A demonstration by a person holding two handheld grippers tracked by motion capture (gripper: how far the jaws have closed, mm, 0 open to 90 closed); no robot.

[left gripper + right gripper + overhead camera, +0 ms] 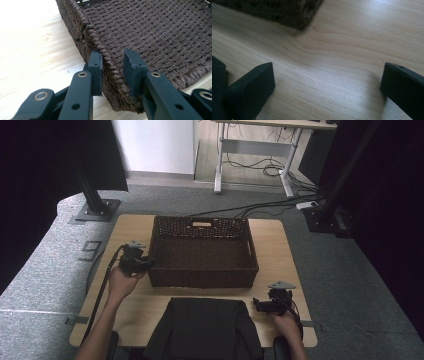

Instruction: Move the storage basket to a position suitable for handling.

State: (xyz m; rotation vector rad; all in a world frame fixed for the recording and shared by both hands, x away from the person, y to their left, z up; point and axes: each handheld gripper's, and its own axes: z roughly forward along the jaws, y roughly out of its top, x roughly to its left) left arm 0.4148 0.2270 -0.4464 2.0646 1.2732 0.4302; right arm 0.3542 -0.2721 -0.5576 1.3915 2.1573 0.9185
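A dark brown woven basket (202, 270) stands in the middle of the light wooden table (277, 250), and nothing lies inside it. My left gripper (146, 263) is at the basket's near left corner. In the left gripper view its jaws straddle the basket's rim (110, 62), one pad outside the wall and one inside, shut on it (112, 60). My right gripper (260, 306) rests low near the table's front right, apart from the basket. In the right gripper view its jaws stand wide open (327, 82) over bare wood, with the basket's corner (287, 12) blurred beyond them.
A black cloth (202, 327) lies at the table's near edge, between my two hands. Black frame posts (92, 195) stand on the carpet at the far left and far right. Cables (260, 207) run across the floor behind the table, near a desk (260, 145).
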